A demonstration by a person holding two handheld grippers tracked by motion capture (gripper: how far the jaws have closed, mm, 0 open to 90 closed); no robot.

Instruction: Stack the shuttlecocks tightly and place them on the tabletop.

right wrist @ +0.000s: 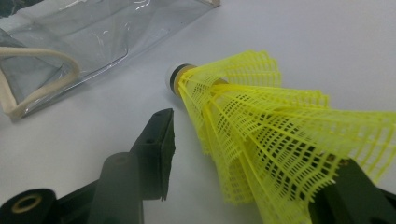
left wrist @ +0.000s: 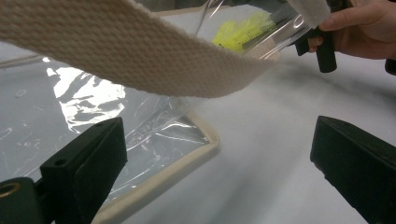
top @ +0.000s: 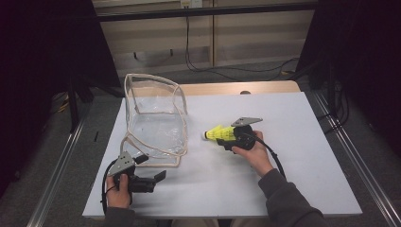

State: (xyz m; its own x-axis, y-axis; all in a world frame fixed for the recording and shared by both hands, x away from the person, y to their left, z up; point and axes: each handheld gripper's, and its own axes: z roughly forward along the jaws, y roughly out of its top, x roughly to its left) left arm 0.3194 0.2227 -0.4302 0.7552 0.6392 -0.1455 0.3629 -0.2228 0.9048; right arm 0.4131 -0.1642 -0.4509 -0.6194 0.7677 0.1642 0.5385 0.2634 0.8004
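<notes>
A yellow mesh shuttlecock [top: 218, 134] with a white cork tip lies at the middle of the white table, cork pointing toward the clear plastic bag [top: 153, 118]. My right gripper [top: 228, 137] is around its skirt. In the right gripper view the shuttlecock [right wrist: 261, 116] sits between the jaws of my right gripper [right wrist: 257, 144]; the left jaw stands apart from the mesh, the right jaw is under it. My left gripper [top: 158, 179] is open at the front left, beside the bag's near corner. In the left gripper view my left gripper [left wrist: 219, 154] has a beige strap [left wrist: 140, 51] crossing above it.
The bag [left wrist: 93, 107] has beige webbing trim and stands open toward the left of the white table [top: 283, 179]. A wooden tabletop edge [top: 236, 87] shows at the back. Metal rails [top: 350, 156] run along both sides, and cables hang behind.
</notes>
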